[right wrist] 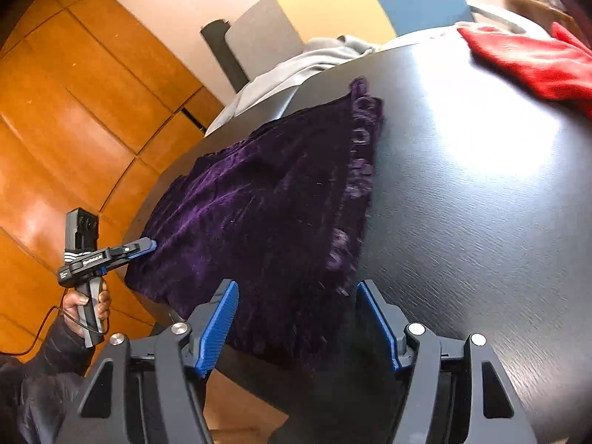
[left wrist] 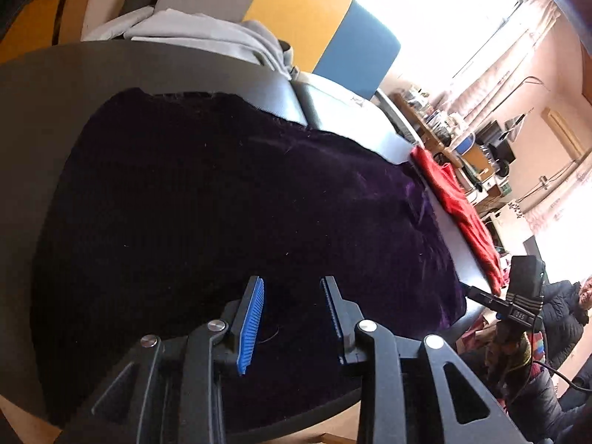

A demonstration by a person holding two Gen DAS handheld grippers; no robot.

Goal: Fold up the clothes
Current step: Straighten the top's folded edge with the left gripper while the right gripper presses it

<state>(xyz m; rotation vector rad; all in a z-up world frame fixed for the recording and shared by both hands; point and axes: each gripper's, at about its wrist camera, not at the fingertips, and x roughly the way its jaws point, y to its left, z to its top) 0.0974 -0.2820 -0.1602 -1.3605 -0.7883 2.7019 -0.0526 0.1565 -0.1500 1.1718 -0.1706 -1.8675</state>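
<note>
Item, purple velvet garment (right wrist: 266,199): lying spread on the dark round surface (right wrist: 481,192), filling the 9 o'clock half of it in my right wrist view, with its frilled edge (right wrist: 357,170) running from about 12 toward 6 o'clock and its near corner reaching my right gripper (right wrist: 296,323). Item, right gripper: I am holding it wide open, the blue pads straddling that near corner, nothing clamped between them. Item, left gripper (left wrist: 294,318): I am holding it part open just over the dark cloth at 6 o'clock of its own view; from the right wrist view its tip appears at the garment's 9 o'clock edge (right wrist: 142,248), and I cannot tell whether cloth is actually lying between the pads. Item, red garment (right wrist: 532,63): resting well apart at 1 o'clock on the same surface. Item, grey garment (left wrist: 207,33): lying beyond the surface's far rim. Step in hand, as I am judging it: both grippers are lining up on the near hem of the purple piece, which fits either taking hold for a fold or letting go after laying one down; the flat cloth is not settling which. Any coming grasp is calling for a pinch through the full thickness of slippery pile, both sides closing level.
</note>
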